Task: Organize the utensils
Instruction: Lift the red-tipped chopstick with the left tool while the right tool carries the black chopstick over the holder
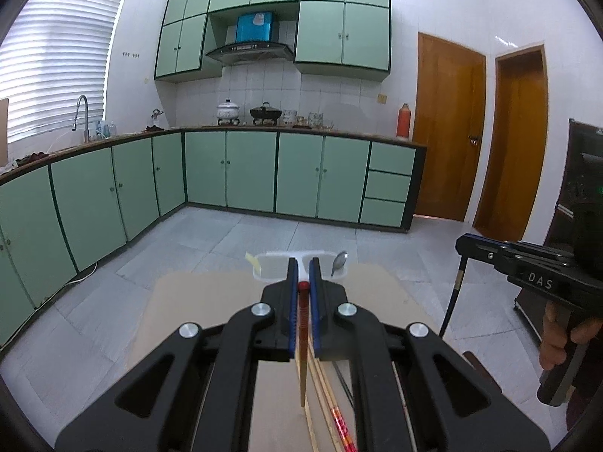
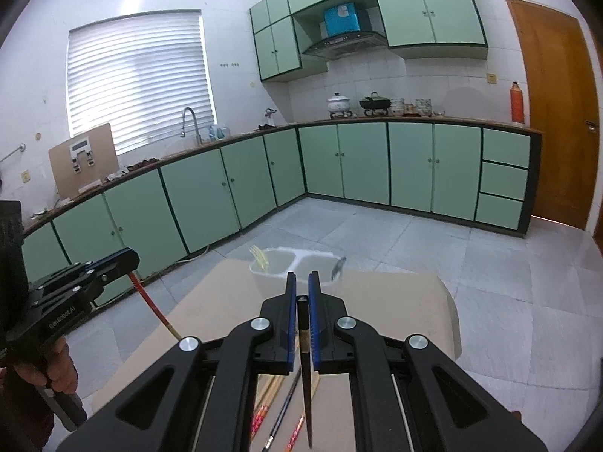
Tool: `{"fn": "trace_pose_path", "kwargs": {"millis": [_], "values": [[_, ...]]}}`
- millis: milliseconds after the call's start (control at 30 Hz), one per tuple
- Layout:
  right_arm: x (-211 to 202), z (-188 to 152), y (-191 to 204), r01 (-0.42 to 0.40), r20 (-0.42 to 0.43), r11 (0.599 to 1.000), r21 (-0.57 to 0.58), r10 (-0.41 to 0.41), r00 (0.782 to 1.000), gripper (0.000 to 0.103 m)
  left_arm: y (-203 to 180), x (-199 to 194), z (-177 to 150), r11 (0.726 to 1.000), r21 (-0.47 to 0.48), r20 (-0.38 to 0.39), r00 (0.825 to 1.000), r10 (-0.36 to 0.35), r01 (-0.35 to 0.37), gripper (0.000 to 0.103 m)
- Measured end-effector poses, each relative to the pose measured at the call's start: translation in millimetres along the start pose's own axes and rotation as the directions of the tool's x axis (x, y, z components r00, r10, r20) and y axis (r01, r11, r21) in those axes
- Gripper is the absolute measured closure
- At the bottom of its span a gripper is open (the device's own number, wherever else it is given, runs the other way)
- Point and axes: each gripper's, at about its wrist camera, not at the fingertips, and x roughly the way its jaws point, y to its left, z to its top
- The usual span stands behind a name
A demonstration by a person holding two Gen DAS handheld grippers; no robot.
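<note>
1. Our left gripper [image 1: 303, 275] pinches a red chopstick [image 1: 302, 335] near its top end, so the tip hangs down clear of the table [image 1: 211, 301].
2. Our right gripper [image 2: 301, 288] pinches a black chopstick [image 2: 306, 380] the same way.
3. White holder [image 2: 290, 263] stands at the table's far edge, straight ahead; it has two compartments, with a spoon [image 2: 338, 265] on the right and a yellow fork [image 2: 258, 258] on the left.
4. More chopsticks [image 2: 277, 410] lie on the table below, likely next.
</note>
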Motion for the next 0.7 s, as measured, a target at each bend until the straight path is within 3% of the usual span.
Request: {"fn": "trace_pose_path", "kwargs": {"millis": [333,567,700], "values": [[16.6,86.8,-7.5,-0.043,0.138,0.999,-0.019,0.045,0.989,0.097,7.1,16.6,66.8,1.000,0.011,0.140,0.990,0.013,-0.014,0.098],[67.9,137.5,-14.8,-0.015,0.186,0.999,-0.032,0.021,0.982,0.097,2.6,65.7,113.5,0.998,0.047,0.195,0.980,0.029,-0.039,0.098],[100.1,137.7,-20.5,0.009,0.179,1.000,-0.026,-0.004,0.984,0.097,2.9,107.9,117.4,0.998,0.040,0.180,0.983,0.042,-0.050,0.098]]}}
